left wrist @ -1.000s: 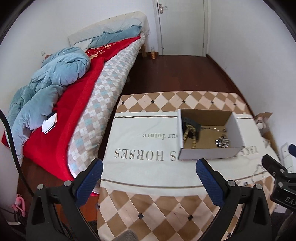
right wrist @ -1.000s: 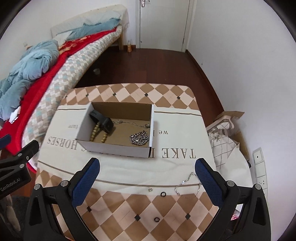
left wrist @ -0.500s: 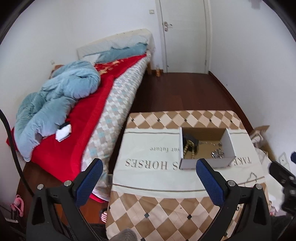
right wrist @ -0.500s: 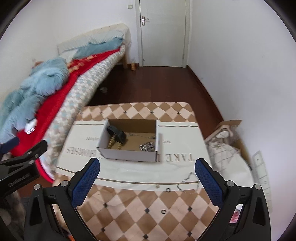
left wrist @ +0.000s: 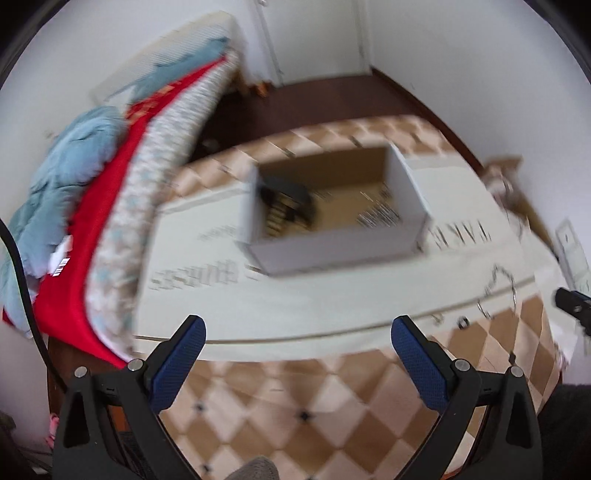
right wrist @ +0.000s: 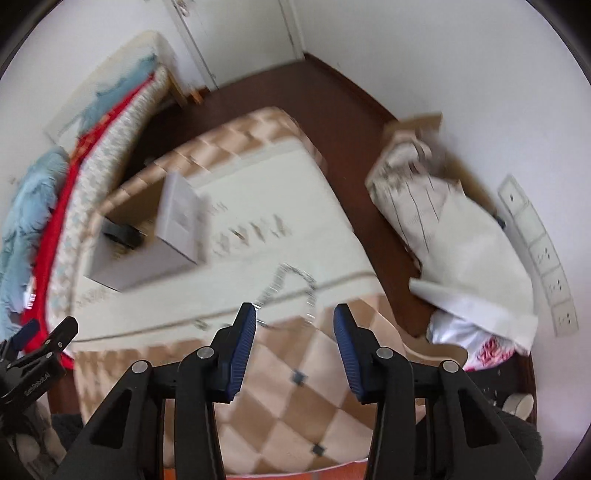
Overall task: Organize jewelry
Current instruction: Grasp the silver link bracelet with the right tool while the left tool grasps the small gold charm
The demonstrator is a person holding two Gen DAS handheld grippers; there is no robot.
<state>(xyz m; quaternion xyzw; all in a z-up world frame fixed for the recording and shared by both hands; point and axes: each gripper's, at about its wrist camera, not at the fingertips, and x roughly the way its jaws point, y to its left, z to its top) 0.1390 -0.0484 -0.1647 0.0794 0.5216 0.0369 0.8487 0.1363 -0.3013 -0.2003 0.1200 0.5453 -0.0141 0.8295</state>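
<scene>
An open white cardboard box (left wrist: 332, 251) stands on the cloth-covered table (left wrist: 295, 306), with a black item (left wrist: 291, 192) and beads inside; it also shows in the right wrist view (right wrist: 147, 258). A silver chain (left wrist: 498, 291) lies on the cloth right of the box, with a small ring (left wrist: 461, 323) beside it. My left gripper (left wrist: 295, 343) is open and empty above the table's near part. My right gripper (right wrist: 295, 325) is open, narrower than before, just above the chain (right wrist: 291, 284). Both views are blurred by motion.
A bed (left wrist: 110, 184) with a red cover and blue duvet runs along the table's left side. A bag (right wrist: 461, 258) and a cardboard flap lie on the dark floor to the right. A door (left wrist: 314, 33) is at the back.
Both grippers have dropped toward the table. The right gripper swung right over the chain and its jaws narrowed. The left gripper moved in closer to the box.
</scene>
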